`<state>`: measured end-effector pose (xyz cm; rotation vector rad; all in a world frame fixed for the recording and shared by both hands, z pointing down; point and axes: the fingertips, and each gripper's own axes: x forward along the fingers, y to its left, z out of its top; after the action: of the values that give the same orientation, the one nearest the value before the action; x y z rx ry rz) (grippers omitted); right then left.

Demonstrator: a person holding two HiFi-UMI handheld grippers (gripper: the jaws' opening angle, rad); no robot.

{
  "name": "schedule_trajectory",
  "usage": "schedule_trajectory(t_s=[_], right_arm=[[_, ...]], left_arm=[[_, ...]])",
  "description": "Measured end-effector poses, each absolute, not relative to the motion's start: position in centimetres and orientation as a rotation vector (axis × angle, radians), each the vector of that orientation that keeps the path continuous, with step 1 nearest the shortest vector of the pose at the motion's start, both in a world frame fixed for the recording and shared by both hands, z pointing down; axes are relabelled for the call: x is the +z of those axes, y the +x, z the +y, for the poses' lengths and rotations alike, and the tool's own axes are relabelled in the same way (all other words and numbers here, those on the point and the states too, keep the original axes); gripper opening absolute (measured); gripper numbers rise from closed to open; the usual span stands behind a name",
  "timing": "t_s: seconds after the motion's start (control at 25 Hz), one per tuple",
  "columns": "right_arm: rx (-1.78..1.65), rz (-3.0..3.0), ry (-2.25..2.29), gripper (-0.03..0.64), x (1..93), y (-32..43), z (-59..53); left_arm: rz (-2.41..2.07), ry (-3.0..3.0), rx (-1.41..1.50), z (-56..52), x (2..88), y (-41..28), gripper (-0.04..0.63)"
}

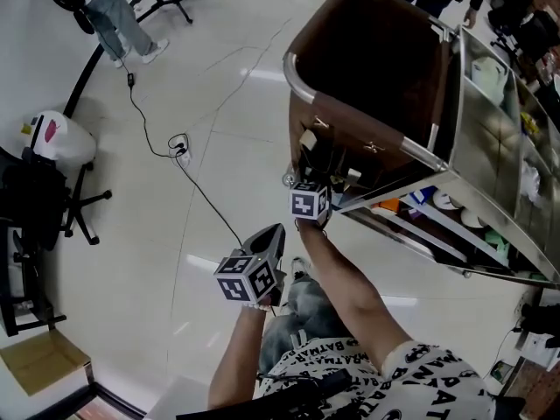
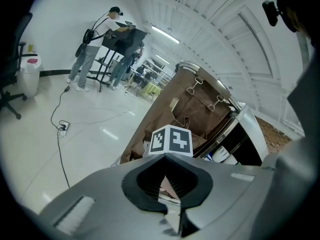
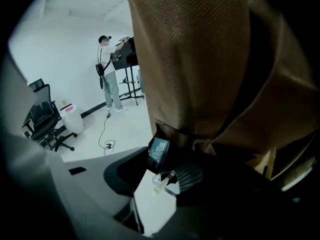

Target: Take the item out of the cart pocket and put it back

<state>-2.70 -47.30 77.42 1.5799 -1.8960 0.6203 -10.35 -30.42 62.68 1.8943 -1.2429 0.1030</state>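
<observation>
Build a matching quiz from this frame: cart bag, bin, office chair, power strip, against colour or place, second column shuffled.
Things:
1. cart bag
2. bin
3. office chair
4. power strip

Colour or place:
A. white with a pink mark
B. lying on the open floor with a cable running to it
C. brown, open at the top
D. black, on castors

Pairs: 1-C, 2-A, 3-D, 4-B

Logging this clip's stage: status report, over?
Left claw shut, empty, short of the cart. Right claw at brown pocket, white flat item between its jaws, grip unconfirmed. Dark printed item just beyond the tips.
</observation>
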Motion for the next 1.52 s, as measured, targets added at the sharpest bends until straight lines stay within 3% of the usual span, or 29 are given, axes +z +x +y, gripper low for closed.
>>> schedule_trajectory(t_s=[0.16,0.24,0.56,1.04,1.52], right_arm=[[0.546,-1.951,1.605,0.103,74.4,-2.3,-47.1],[0.513,-1.981,1.605,0.098,72.9,-2.3,-46.8],[0.393,-2.100,1.621,0.097,66.0,-2.1,-42.4],[0.290,-2.322,1.614,0.097,53.1,1.8,-25.2],[0.292,-2.361,1.574,0.097,49.0,10.0,-11.9]], left_arm=[[-1.249,1.909,0.084,-30.2,61.6,-10.4,-0.002],[-1.250,1.918,0.077,-29.8,61.1,-10.4,-0.002],[-1.251,1.972,0.054,-25.9,57.8,-10.0,-0.002],[-1.211,2.087,0.039,-15.7,53.6,-8.2,-0.002],[-1.193,2.200,-0.009,-11.4,49.7,-1.3,-0.002]])
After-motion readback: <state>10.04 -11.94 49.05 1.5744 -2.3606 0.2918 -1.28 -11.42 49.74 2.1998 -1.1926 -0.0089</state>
